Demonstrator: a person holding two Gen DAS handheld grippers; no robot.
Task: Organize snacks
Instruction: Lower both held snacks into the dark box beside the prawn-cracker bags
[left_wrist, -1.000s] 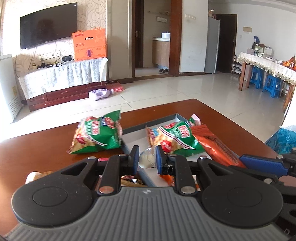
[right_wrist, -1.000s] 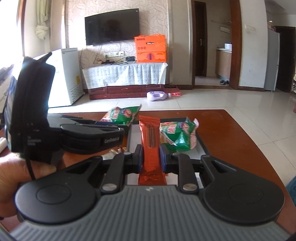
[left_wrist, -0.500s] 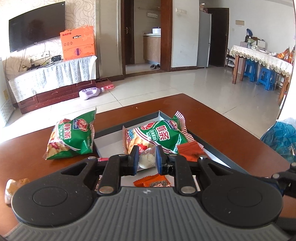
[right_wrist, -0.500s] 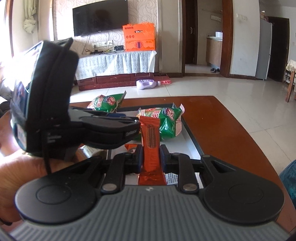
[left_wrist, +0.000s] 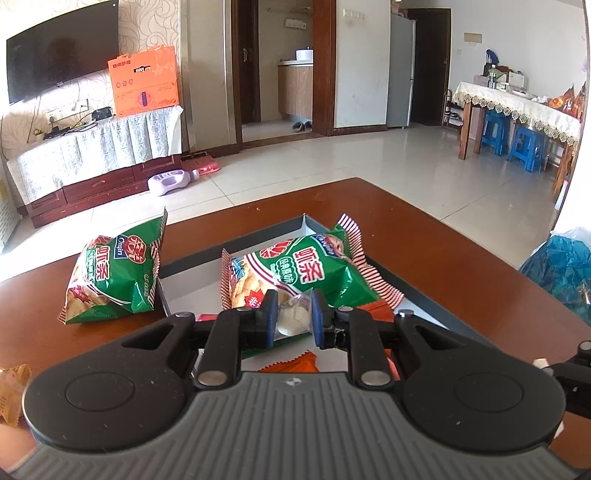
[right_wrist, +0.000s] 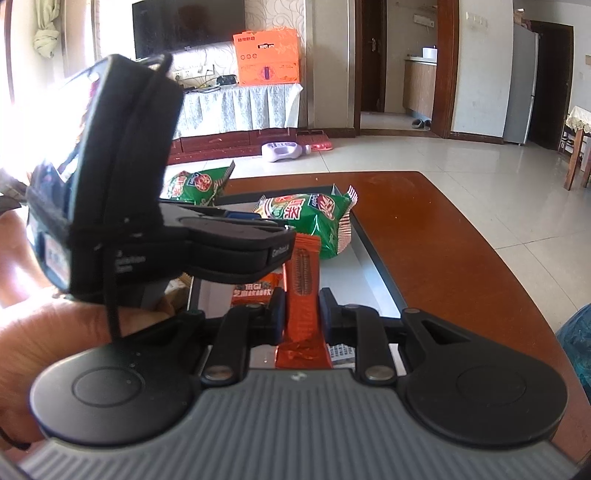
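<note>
Above tray (right_wrist: 373, 254), orange bar (right_wrist: 303, 295) between fingers (right_wrist: 277, 314).

Brown table (left_wrist: 443, 240) carries grey tray (left_wrist: 424, 295), green bag (left_wrist: 114, 280), perhaps a wrapped biscuit (left_wrist: 11, 384).

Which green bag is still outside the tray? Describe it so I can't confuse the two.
Start at the brown wooden table and find the shallow grey tray on it. One green crinkle-edged snack bag lies inside the tray; the green snack bag outside rests on bare wood just off the tray's left edge in the left wrist view, its top tilted up.
</note>
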